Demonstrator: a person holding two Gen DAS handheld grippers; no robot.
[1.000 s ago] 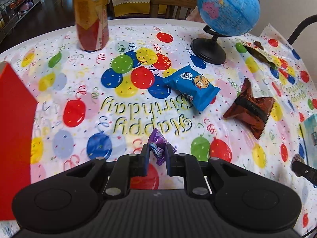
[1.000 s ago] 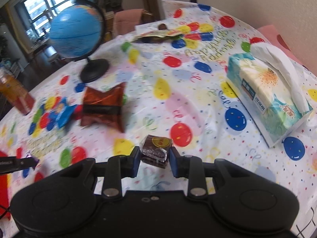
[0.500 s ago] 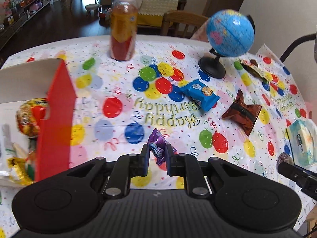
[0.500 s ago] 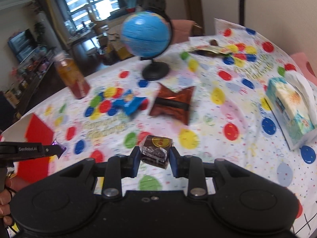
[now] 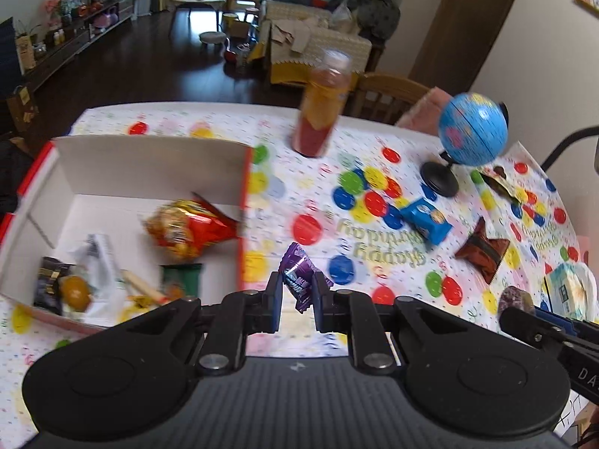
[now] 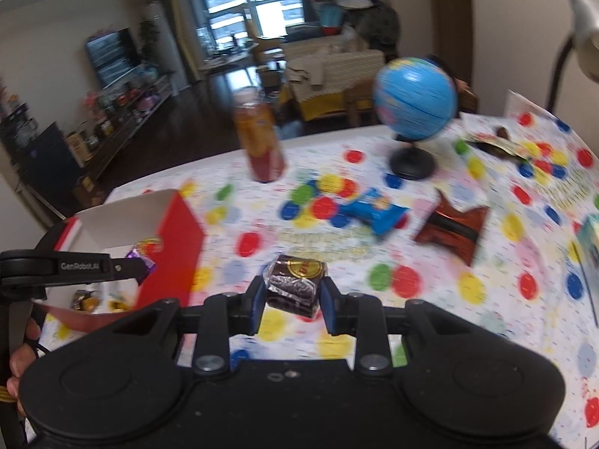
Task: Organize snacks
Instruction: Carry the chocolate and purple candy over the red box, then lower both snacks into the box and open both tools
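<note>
My left gripper [image 5: 296, 301] is shut on a purple candy wrapper [image 5: 299, 280], held above the tablecloth just right of the red-and-white box [image 5: 149, 164]. Several snacks lie in the box, among them a red chip bag [image 5: 187, 226]. My right gripper [image 6: 292, 301] is shut on a dark brown chocolate pack with a gold seal [image 6: 295, 284], above the table. In the right wrist view the left gripper [image 6: 144, 263] reaches over the box [image 6: 179, 232] with the purple candy. A blue cookie pack [image 5: 426, 220] and a brown-orange packet [image 5: 483, 252] lie on the cloth.
An orange drink bottle [image 5: 324, 108] stands at the far edge and a blue globe [image 5: 470, 129] at the back right. A tissue box [image 5: 569, 290] sits at the right edge, a flat wrapper [image 6: 494, 142] behind the globe. A wooden chair [image 5: 385, 97] is beyond the table.
Both grippers have risen and swung left with their snacks. The box came into the left wrist view and its inside now shows; the left gripper now reaches the box.
</note>
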